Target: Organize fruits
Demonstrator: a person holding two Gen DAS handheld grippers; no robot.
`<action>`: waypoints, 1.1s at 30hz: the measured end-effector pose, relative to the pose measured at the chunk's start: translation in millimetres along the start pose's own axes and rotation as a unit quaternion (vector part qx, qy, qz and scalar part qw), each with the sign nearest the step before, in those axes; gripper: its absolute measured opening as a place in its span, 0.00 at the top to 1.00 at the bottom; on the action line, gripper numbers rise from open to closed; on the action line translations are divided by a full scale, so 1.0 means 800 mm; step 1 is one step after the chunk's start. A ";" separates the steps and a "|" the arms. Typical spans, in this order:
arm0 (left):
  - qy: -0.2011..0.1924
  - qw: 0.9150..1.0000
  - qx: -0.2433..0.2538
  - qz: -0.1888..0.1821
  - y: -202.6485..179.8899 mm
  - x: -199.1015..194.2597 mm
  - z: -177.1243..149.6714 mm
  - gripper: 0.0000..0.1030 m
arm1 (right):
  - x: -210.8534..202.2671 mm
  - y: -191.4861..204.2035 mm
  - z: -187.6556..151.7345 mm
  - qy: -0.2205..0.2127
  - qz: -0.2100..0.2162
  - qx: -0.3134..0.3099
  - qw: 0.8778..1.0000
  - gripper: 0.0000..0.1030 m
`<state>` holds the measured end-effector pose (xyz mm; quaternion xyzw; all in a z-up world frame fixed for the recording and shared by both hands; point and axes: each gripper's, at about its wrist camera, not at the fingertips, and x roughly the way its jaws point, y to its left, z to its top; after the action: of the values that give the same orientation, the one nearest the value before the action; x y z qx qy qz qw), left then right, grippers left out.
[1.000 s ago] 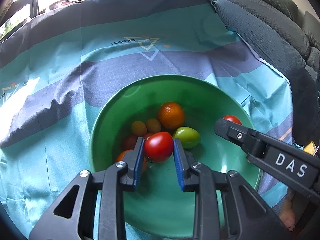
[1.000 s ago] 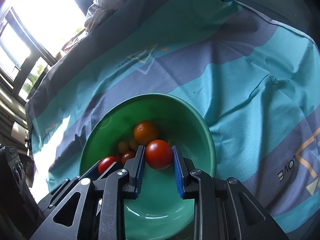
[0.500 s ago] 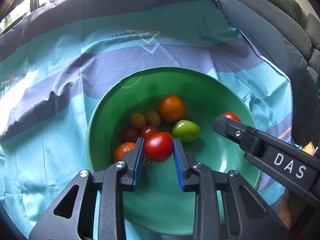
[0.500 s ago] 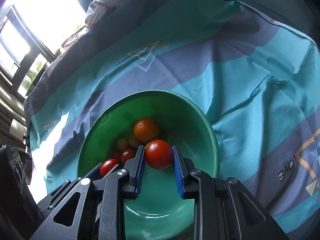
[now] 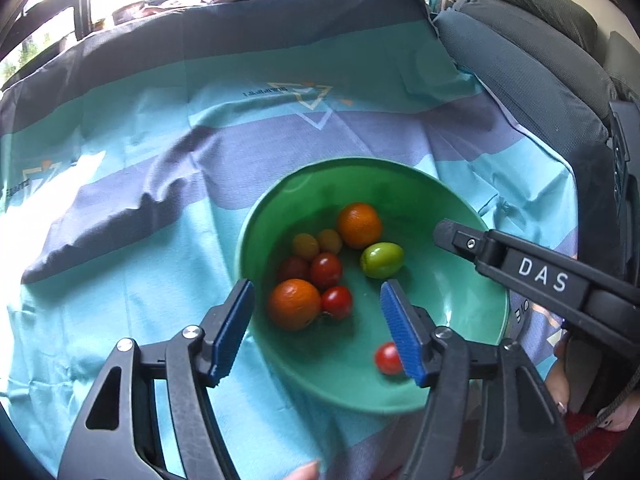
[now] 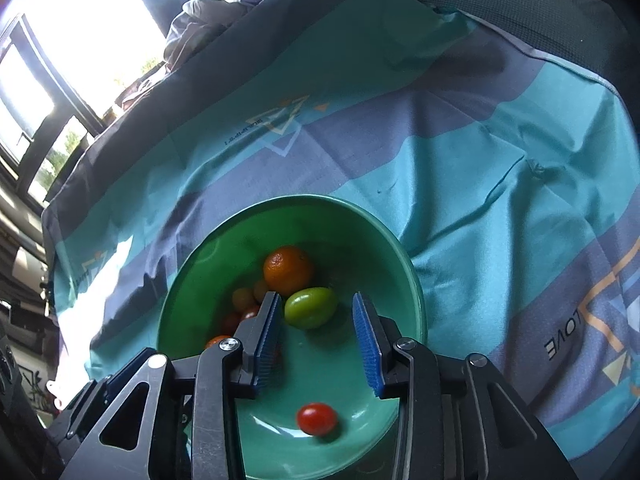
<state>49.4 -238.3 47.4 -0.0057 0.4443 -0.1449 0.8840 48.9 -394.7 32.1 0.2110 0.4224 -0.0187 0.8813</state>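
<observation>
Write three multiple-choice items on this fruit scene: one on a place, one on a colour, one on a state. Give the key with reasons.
1. Where does the lone red tomato lie?
A. on the cloth
B. in the green bowl, apart from the pile
C. between the right gripper's pads

2. What colour is the oval fruit next to the far orange?
A. green
B. purple
C. white

3. How do the two grippers stand?
A. both shut on fruit
B. only the left open
C. both open and empty

Key:
1 B: in the right wrist view it sits on the bowl's near side, away from the other fruit.
2 A: it is plainly green in both views.
3 C: the left gripper and the right gripper each show blue pads spread wide, with nothing gripped between them.
</observation>
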 end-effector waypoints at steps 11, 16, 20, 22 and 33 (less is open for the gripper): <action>-0.074 0.995 0.005 0.063 0.000 -0.061 -0.019 0.29 | -0.037 0.020 -0.005 -0.048 -0.021 -0.015 0.998 0.55; -0.075 0.996 -0.009 0.039 0.006 -0.067 -0.015 0.29 | -0.038 0.025 -0.006 -0.051 -0.036 -0.023 0.998 0.55; -0.072 0.997 -0.012 0.030 0.002 -0.066 -0.013 0.29 | -0.039 0.025 -0.007 -0.052 -0.041 -0.023 0.998 0.55; -0.068 0.997 -0.012 0.026 0.000 -0.064 -0.012 0.29 | -0.039 0.024 -0.007 -0.055 -0.048 -0.022 0.997 0.55; -0.053 0.998 -0.009 0.015 -0.010 -0.054 -0.014 0.29 | -0.039 0.017 -0.007 -0.053 -0.059 -0.015 0.997 0.55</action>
<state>14.8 -233.3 75.5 -0.0150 0.3983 -0.1269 0.9083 28.0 -385.1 57.2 0.1709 0.3868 -0.0754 0.9030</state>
